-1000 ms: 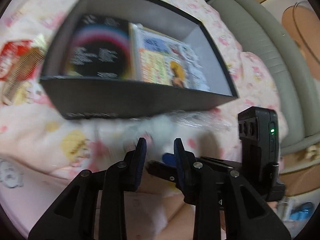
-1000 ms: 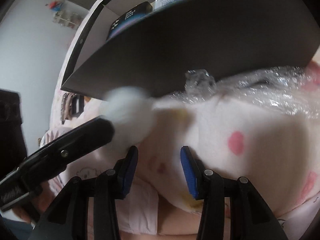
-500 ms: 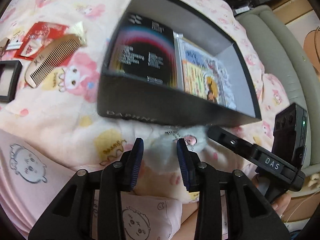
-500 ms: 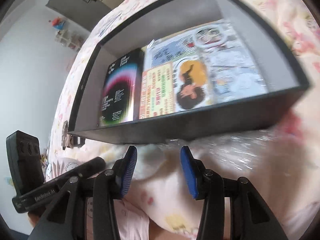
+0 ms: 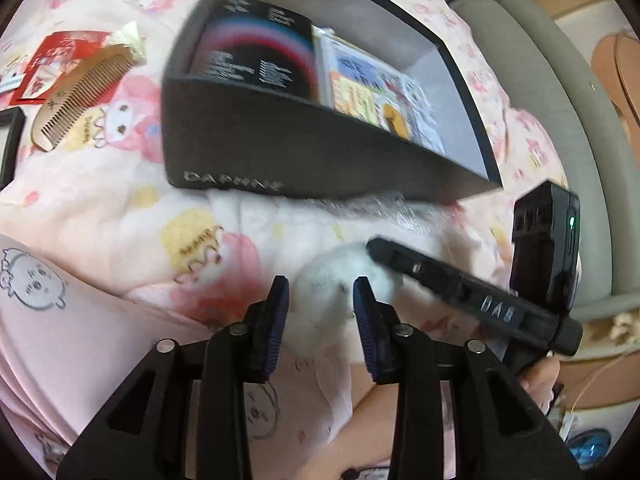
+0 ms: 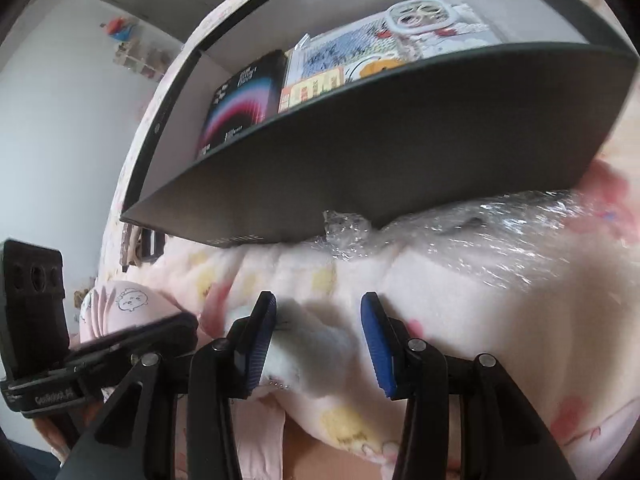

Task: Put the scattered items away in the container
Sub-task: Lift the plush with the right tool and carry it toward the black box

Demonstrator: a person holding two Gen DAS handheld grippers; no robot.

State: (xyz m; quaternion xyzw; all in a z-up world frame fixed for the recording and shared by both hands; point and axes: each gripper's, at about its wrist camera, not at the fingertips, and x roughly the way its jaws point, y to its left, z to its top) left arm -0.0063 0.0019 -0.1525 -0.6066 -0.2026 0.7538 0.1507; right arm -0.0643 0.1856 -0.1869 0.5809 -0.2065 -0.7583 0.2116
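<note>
A dark grey box [image 5: 304, 152] stands on a pink cartoon blanket; it also shows in the right wrist view [image 6: 400, 160]. Inside lie a black booklet [image 5: 256, 56] and colourful sticker sheets [image 5: 380, 92]. A white fluffy pompom [image 5: 340, 280] lies on the blanket in front of the box. My left gripper [image 5: 320, 320] is open, its jaws on either side of the pompom's near part. My right gripper [image 6: 318, 336] is open just over the pompom [image 6: 312, 340], and its finger [image 5: 460, 284] reaches the pompom from the right.
A wooden comb [image 5: 80, 96], a red packet [image 5: 52, 64] and a black frame [image 5: 8, 140] lie left of the box. Crinkled clear plastic [image 6: 480, 232] lies against the box's front wall. A grey sofa [image 5: 560, 100] is on the right. Pink-clad legs [image 5: 80, 340] are close below.
Both grippers have dropped lower and closer to the pompom. The right gripper's finger has swung in against the pompom from the right. Both stay open.
</note>
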